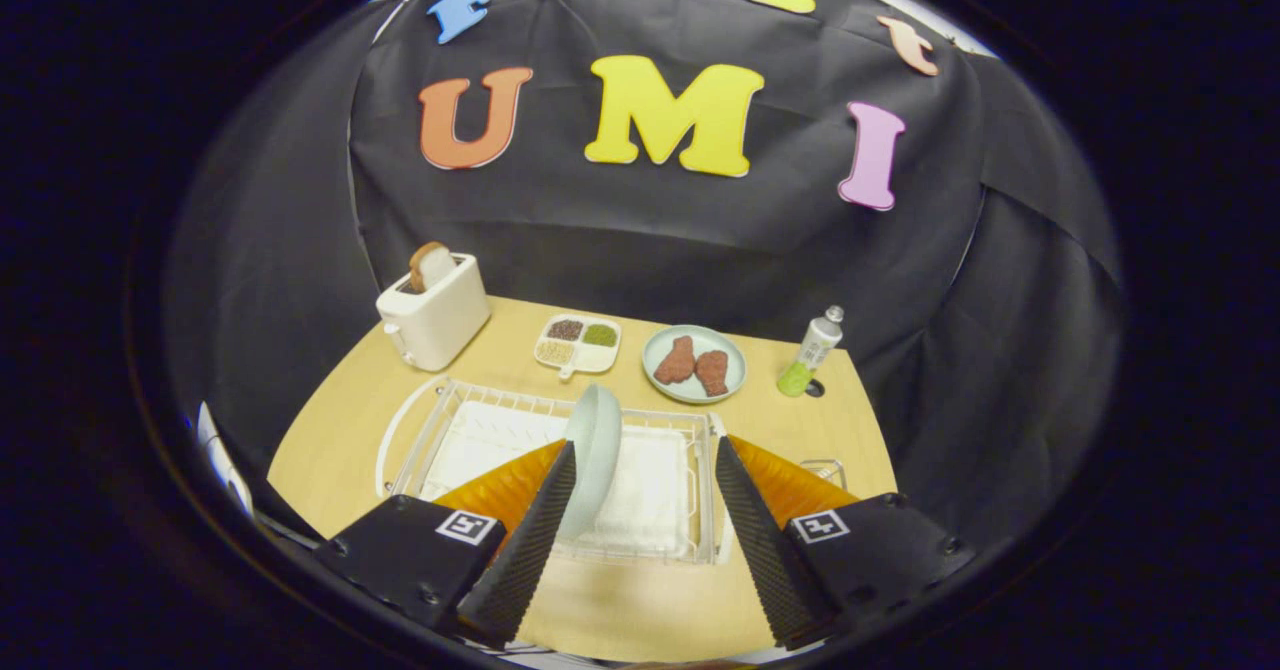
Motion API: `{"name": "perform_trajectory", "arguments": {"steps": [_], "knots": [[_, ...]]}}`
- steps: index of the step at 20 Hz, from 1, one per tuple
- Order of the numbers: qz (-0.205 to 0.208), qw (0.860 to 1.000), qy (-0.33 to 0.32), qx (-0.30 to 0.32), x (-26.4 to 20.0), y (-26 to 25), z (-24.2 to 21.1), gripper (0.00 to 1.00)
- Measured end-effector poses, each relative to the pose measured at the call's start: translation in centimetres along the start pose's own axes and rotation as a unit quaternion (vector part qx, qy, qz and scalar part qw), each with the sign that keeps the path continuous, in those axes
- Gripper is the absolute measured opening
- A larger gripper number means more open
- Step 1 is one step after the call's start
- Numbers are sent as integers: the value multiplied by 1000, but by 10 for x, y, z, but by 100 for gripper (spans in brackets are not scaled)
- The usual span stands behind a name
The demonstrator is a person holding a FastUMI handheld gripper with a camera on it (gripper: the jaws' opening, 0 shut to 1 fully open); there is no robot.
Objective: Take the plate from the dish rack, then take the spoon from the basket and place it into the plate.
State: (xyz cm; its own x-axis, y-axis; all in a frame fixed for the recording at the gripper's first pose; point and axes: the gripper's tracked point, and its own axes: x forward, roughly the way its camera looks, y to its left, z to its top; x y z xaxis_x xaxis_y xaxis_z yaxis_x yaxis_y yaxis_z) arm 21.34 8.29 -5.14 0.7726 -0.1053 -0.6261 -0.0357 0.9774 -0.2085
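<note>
**Plate still in rack; spoon step not started**

Black cloth is closing off the booth behind a light wooden bench (600, 610). Along the back of the bench are sitting a toaster (433, 315) with a slice of bread in its slot, a small divided tray (578, 343) of grains, a dish (694, 363) with two brown pieces of food, and a bottle (811, 352) to the right.

Nearer, the wire rack (480, 405) is resting on the bench with a white cloth lying inside it. The plate (596, 445) is standing on edge in the rack, roughly mid-rack.

The tool (640, 535) is hovering just short of the rack with its fingers spread wide, gripping nothing. The left finger is overlapping the plate's lower edge in this view; whether it is touching the plate cannot be told. The right finger is standing well apart from the plate, over the rack's right end.

A bit of wire basket (825, 470) is peeking out just beyond the right finger, beside the rack. The spoon cannot be made out.

Progress, as judged: nothing is completed yet. The plate is waiting to be lifted out, so the first step is only at the approach stage. Remaining: closing on the plate, lifting it clear, setting it on the bench, then fetching the spoon from the basket and laying it in the plate.
</note>
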Motion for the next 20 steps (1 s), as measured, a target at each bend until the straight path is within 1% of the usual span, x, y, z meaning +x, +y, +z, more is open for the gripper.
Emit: {"name": "perform_trajectory", "arguments": {"steps": [1, 3, 4, 7, 11, 15, 16, 18, 20], "knots": [[-14, 1000, 22, -3, 10, 2, 0, 92], [-53, 997, 62, 3, 27, -1, 2, 89], [-61, 995, 76, -5, 37, 3, 5, 88], [-61, 994, 87, -33, 51, 20, 15, 83], [-90, 988, 112, -46, 67, 27, 12, 83], [-129, 979, 141, -73, 76, 23, 11, 79], [-137, 976, 146, -84, 78, 23, 10, 77], [-155, 970, 158, -105, 79, 22, 9, 70], [-186, 960, 182, -106, 77, 16, 3, 62]]}}
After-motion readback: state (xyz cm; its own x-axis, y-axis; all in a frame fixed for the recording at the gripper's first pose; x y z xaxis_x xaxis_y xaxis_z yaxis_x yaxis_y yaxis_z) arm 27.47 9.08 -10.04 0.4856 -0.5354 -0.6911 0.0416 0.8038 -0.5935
